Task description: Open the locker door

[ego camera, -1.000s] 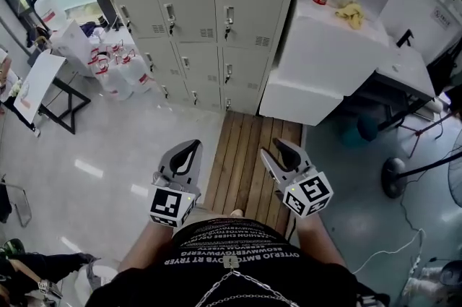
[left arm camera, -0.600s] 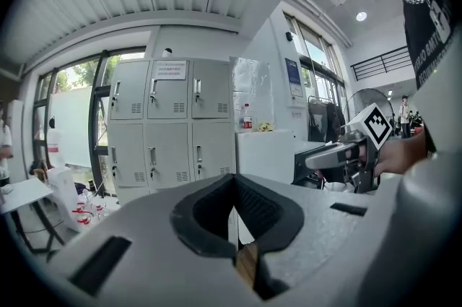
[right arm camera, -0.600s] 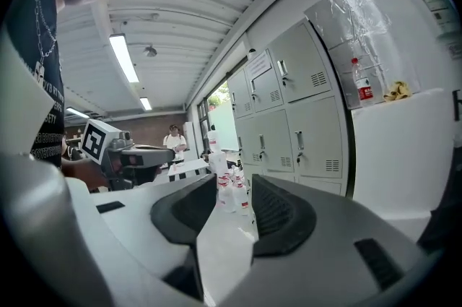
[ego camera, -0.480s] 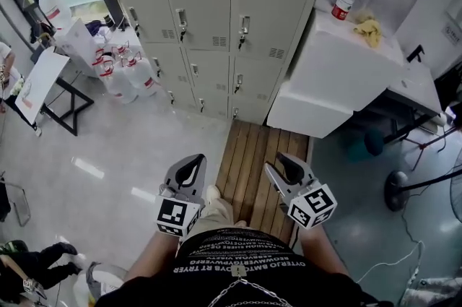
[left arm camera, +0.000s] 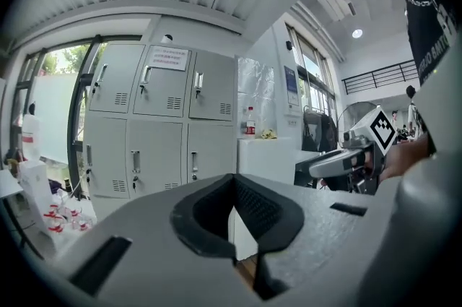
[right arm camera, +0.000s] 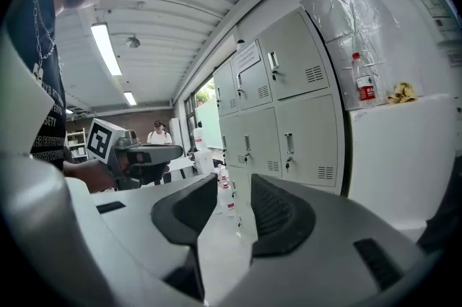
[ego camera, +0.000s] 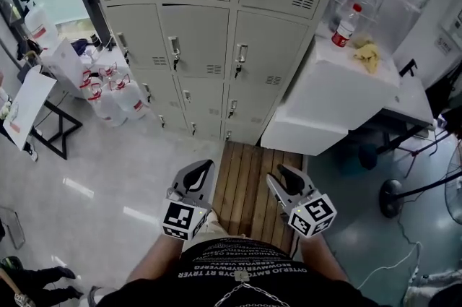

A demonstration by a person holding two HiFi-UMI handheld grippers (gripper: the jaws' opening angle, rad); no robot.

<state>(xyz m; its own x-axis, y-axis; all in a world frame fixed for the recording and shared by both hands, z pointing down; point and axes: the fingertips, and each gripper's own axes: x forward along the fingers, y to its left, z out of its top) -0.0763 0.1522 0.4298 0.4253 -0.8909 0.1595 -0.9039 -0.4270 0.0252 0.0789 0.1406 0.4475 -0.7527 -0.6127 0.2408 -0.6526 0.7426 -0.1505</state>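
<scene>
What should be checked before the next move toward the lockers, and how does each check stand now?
1. Locker doors shut, handles in view: ok.
2. Right gripper ready to grasp: ok; jaws apart, nothing between them.
3. Left gripper ready to grasp: not ok; jaws together, empty.
4. Grippers within reach of a handle: not ok; both hang well short of the doors, by the wooden boards.
5. Which door is the target: cannot tell.
</scene>
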